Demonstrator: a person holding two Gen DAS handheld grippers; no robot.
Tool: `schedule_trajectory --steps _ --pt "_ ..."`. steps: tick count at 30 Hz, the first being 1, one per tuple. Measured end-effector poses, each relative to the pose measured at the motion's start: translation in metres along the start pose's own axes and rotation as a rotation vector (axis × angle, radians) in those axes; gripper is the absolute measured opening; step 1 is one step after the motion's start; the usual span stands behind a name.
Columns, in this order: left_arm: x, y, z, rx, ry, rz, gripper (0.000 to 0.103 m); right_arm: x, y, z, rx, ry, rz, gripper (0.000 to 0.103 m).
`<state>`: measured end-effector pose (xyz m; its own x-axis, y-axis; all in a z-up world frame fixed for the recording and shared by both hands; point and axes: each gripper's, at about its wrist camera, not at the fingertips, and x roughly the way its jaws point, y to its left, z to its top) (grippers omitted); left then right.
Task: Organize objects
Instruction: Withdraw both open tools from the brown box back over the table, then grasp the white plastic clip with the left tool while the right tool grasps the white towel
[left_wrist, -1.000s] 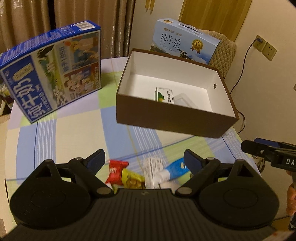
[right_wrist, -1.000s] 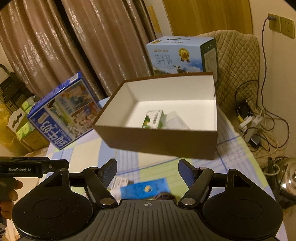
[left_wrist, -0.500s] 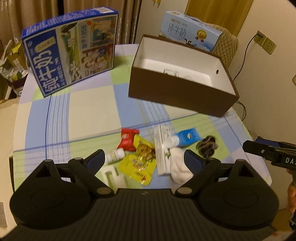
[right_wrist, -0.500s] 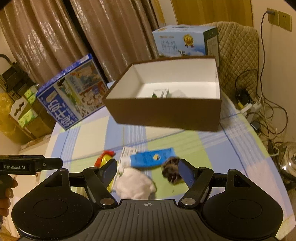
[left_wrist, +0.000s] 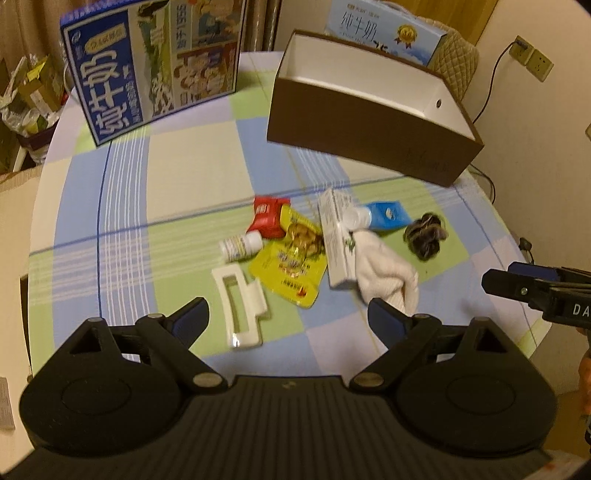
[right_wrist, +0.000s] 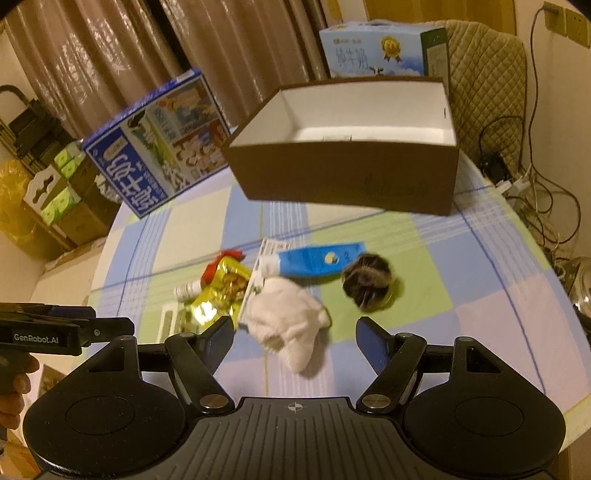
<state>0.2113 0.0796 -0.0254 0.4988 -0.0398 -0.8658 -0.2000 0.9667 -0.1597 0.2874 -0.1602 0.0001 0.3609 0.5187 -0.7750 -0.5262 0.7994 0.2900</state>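
Both claws have drawn back and up from the brown box (left_wrist: 369, 110) over the last second, so the whole pile of loose things in front of it has come into view where before only a few showed between the fingers; I judge this a reset between picks, with most of the sorting still to do. The left claw (left_wrist: 288, 319) is spread wide and empty, hanging above the near edge of the surface (left_wrist: 92, 229), and the right claw (right_wrist: 293, 341) is likewise apart and holding nothing. All the loose items lie on the near side of the box: a red packet (left_wrist: 267, 216), a yellow snack pouch (left_wrist: 291, 264), a small white bottle (left_wrist: 240, 245), a white hair clip (left_wrist: 242, 304), a long white carton (left_wrist: 334, 240), a blue tube (left_wrist: 380, 218), a white sock (left_wrist: 384, 275) nearest the claws, and a dark furry ball (left_wrist: 424, 234). As for the box, its white interior is mostly hidden by the near wall from this height (a second ago a small green-and-white carton lay inside), and only a sliver of something shows on its floor in the right wrist view. A blue milk carton case (left_wrist: 155, 66) stands left of the box.
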Motion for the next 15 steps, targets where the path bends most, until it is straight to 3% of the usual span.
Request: schedule_trajectory --steps 15 --pt "0.014 0.023 -0.023 -0.050 0.042 0.029 0.091 0.026 0.017 -0.020 -0.064 0.057 -0.012 0.071"
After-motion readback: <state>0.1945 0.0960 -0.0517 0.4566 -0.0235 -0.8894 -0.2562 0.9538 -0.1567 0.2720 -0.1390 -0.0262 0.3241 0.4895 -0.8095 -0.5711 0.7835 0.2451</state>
